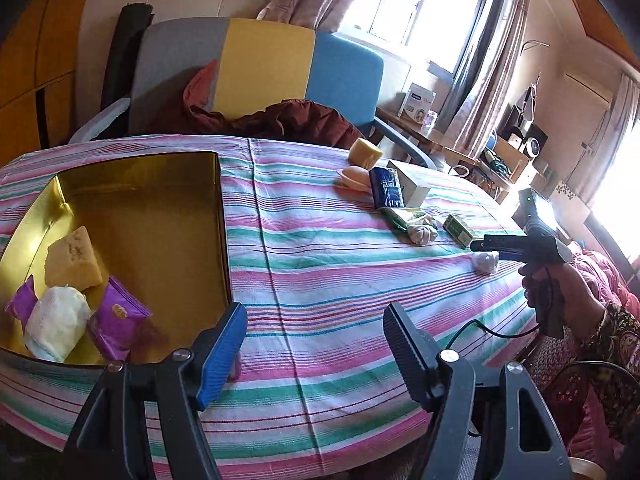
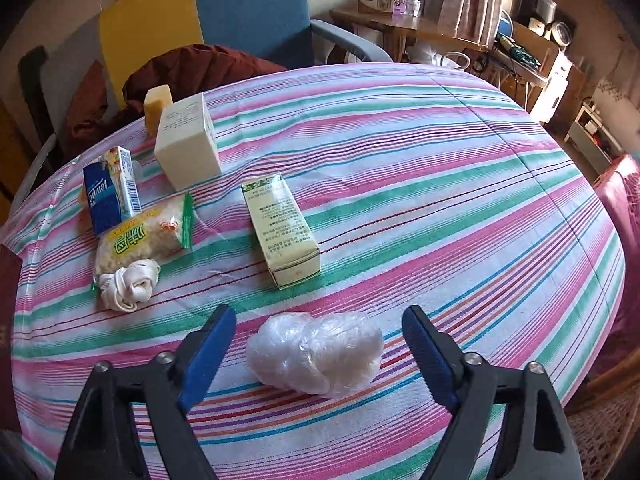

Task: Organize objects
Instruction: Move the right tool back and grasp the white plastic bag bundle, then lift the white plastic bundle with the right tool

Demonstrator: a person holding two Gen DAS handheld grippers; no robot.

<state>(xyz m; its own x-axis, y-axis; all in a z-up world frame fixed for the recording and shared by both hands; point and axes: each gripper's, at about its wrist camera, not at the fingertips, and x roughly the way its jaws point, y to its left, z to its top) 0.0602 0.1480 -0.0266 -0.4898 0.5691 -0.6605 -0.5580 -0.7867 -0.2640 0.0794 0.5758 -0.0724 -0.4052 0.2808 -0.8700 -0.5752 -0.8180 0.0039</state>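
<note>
- The right gripper (image 2: pixel 318 344) stands released, jaws wide, straddling the crumpled clear-plastic-wrapped white bundle (image 2: pixel 316 354) on the striped tablecloth (image 2: pixel 440 200); the slick film could let it squirt out if the pads close off-centre
- The left gripper (image 1: pixel 314 340) hangs released and empty beside the gold metal tin (image 1: pixel 218 216); a careless swing might nudge it

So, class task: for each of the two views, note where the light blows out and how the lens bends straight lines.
Left wrist view: the window is blown out white, with glare at the right edge; the tablecloth stripes bow outward. Right wrist view: lighting is evener, with a bright patch at upper right only; the stripes curve into a dome, and the corners go dark.
</note>
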